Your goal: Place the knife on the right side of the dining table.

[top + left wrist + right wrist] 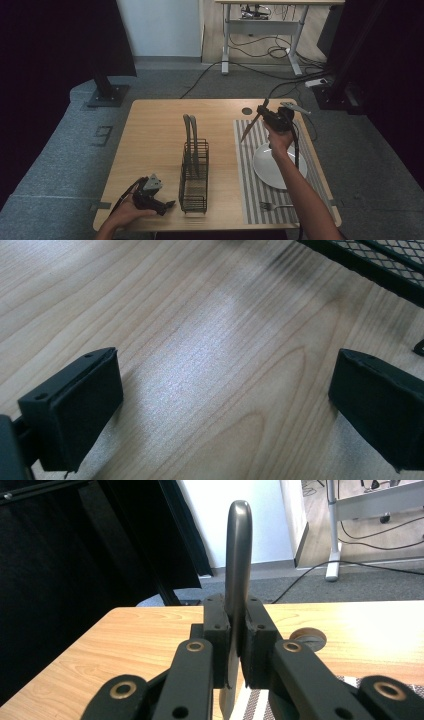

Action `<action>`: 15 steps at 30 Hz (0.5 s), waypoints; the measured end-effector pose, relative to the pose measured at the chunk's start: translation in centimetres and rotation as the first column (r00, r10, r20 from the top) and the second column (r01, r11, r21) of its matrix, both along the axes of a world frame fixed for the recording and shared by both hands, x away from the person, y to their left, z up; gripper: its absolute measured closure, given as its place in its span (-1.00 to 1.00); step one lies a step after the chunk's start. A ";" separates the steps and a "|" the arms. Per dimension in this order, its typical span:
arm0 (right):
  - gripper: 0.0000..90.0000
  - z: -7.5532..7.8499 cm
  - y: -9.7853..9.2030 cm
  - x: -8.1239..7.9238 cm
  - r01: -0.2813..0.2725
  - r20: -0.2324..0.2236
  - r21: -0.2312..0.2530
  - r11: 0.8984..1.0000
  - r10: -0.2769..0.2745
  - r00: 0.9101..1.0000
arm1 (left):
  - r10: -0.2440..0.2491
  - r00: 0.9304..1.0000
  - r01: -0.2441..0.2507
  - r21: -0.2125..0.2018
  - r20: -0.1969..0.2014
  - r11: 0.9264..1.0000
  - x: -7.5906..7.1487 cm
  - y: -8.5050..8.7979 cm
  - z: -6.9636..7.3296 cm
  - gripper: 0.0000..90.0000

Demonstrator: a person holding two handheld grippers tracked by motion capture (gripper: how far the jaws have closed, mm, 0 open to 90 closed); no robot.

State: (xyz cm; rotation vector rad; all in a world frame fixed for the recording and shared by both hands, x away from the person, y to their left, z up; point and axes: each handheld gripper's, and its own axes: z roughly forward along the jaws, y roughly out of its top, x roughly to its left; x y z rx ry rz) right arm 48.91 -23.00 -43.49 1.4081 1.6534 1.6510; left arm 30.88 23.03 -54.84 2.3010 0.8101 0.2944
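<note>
We take the wire rack [194, 176] on the table [150, 130] as our landmark. To its right, above the far end of the striped placemat [248, 165], our right gripper [264, 112] is clenched on a knife [248, 130]; in the right gripper view the pads pinch the knife [236, 580] at mid-length, handle rising past the jaws. In the high view the blade slants down toward the rack's side.

We judge the step in hand to be carrying this knife to a setting place by the plate [272, 167], which lies on the mat to the right of the rack. To do it well, we keep the grip firm, level the blade low before letting go, and lay it parallel to the mat's stripes, clear of the plate's rim.

Our left gripper [159, 202] rests just left of the rack's near end, jaws standing wide apart over bare wood with nothing between them.

Counted: one knife in hand, one fork [272, 205] on the mat's near edge right of the rack, one plate, one placemat, one rack, and two grey utensils [190, 132] standing in the rack.
</note>
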 end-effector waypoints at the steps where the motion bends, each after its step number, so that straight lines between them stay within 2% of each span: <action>1: 0.84 -0.1 0.0 0.1 0.000 0.000 0.002 1.000 0.000 1.000 | 0.000 1.000 0.000 0.000 0.000 1.000 0.0 0.0 0.0 -0.98; 8: 0.84 -0.4 -0.4 0.8 0.021 -0.006 -0.006 1.000 -0.021 1.000 | 0.000 1.000 0.000 0.000 0.000 1.000 0.0 0.0 0.0 -0.98; 15: 0.84 -0.1 -1.1 1.9 0.055 0.016 -0.004 0.998 -0.055 0.998 | 0.000 1.000 0.000 0.000 0.000 1.000 0.0 0.0 0.0 -0.98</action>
